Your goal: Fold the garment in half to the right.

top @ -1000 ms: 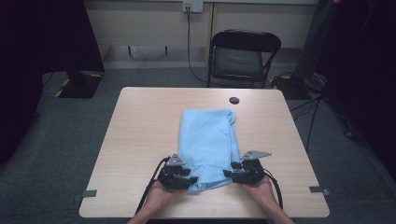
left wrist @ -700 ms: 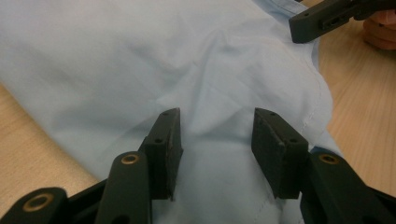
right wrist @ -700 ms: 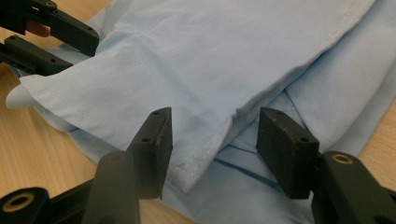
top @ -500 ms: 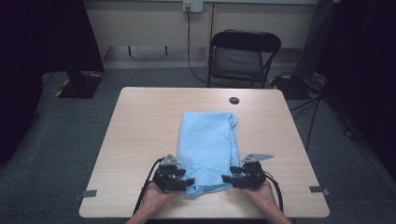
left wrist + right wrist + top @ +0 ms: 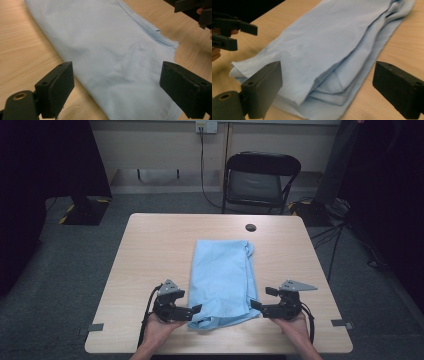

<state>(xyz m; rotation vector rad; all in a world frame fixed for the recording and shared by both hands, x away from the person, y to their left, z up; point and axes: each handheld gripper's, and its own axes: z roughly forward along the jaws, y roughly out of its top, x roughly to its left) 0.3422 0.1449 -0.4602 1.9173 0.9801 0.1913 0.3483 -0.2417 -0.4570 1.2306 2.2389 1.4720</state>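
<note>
A light blue folded cloth lies flat on the middle of the wooden table, its near edge rumpled. My left gripper hangs just off the cloth's near left corner, and my right gripper just off the near right corner. Both have just been opening and stand open, pressing on nothing. In the left gripper view the wide jaws of the left gripper frame the cloth, with the right gripper beyond. In the right gripper view the right gripper faces the cloth's layered edge and the left gripper.
A small black round disc sits on the table beyond the cloth. A black folding chair stands behind the far edge. The table's near edge is close under both hands.
Both grippers have opened and let go of the cloth's near edge. They drew apart to either side and rose slightly. The cloth's near edge now lies on the table.
</note>
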